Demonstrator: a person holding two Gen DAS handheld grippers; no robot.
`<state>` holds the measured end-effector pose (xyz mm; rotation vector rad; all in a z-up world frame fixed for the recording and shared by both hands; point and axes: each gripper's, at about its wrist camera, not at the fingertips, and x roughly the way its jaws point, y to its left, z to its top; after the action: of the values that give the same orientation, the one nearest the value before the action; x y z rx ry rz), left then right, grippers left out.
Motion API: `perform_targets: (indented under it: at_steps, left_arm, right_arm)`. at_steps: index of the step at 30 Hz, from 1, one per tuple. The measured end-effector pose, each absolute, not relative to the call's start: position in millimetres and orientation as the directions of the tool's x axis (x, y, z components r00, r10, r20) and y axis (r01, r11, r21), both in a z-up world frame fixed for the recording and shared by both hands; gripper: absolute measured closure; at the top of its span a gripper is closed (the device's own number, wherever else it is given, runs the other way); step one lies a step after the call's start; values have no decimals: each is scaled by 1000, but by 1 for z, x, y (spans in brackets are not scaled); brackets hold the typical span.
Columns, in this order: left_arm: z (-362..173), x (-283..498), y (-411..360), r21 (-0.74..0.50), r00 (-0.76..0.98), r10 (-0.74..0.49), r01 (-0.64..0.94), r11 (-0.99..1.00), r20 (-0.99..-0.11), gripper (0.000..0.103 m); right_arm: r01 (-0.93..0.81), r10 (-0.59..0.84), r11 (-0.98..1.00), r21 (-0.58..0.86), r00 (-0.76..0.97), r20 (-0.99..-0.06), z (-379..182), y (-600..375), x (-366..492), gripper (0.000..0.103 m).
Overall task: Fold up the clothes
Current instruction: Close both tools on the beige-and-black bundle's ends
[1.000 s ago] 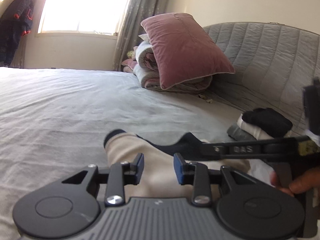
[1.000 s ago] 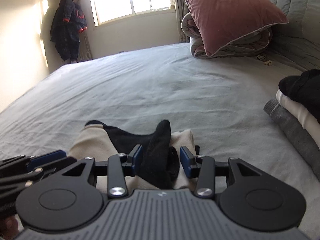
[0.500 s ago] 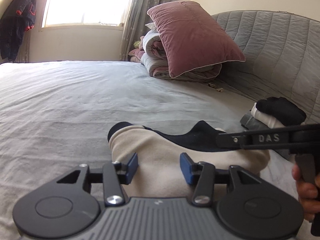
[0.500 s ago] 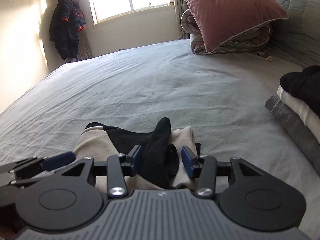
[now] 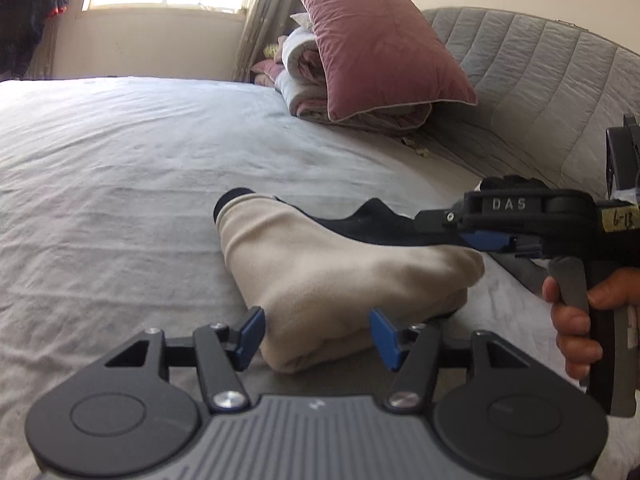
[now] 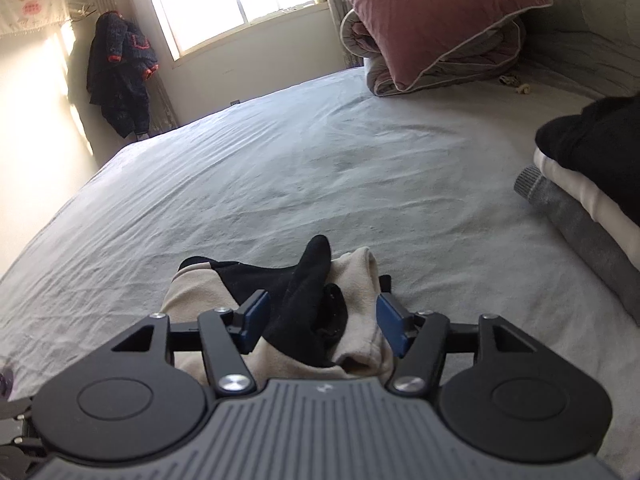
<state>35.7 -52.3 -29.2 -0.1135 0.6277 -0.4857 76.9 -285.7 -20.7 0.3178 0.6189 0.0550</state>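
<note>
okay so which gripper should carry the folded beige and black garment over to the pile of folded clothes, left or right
Right, probably. The pile of folded clothes lies on the right gripper side, nearer it. Both grippers' fingers are opening with the folded garment between them, but the left gripper would have to cross past the right one.

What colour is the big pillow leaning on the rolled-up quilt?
Dusty pink with a pale piped edge; the velvety pillow shows best in the left wrist view.
</note>
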Motion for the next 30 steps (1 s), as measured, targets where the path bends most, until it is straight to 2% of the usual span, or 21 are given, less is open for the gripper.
perform_targets:
  at_steps: [8, 11, 13, 15, 18, 20, 22, 24, 30]
  left_arm:
    - [-20, 40, -34, -374, 729, -487, 332, 866, -481, 45]
    - [-24, 39, -33, -398, 738, -503, 339, 853, -449, 47]
    - [-27, 39, -34, -414, 740, -518, 348, 841, -429, 51]
    - [-31, 39, -37, -414, 738, -530, 365, 834, -418, 53]
    - [-34, 41, -43, -397, 737, -535, 383, 834, -413, 56]
    - [-35, 42, -47, -379, 742, -531, 391, 839, -409, 56]
    - [-35, 42, -47, -375, 742, -532, 395, 839, -407, 56]
    - [-35, 43, -47, -370, 739, -535, 401, 838, -409, 56]
    - [-37, 44, -44, -364, 729, -544, 415, 834, -415, 56]
  right_arm:
    - [37, 228, 894, 446, 820, -525, -13, -302, 71, 40]
    - [23, 269, 872, 489, 812, -518, -13, -304, 74, 44]
    - [30, 286, 858, 512, 801, -526, -17, -306, 77, 55]
    - [43, 296, 849, 527, 787, -541, -22, -308, 80, 61]
    - [55, 292, 853, 519, 774, -562, -29, -306, 82, 62]
    - [50, 296, 856, 515, 769, -566, -30, -303, 83, 71]
    - [42, 298, 859, 510, 769, -565, -29, -302, 82, 86]
    - [37, 296, 861, 507, 774, -560, -26, -302, 80, 91]
    - [40, 263, 895, 444, 757, -598, -16, -298, 77, 92]
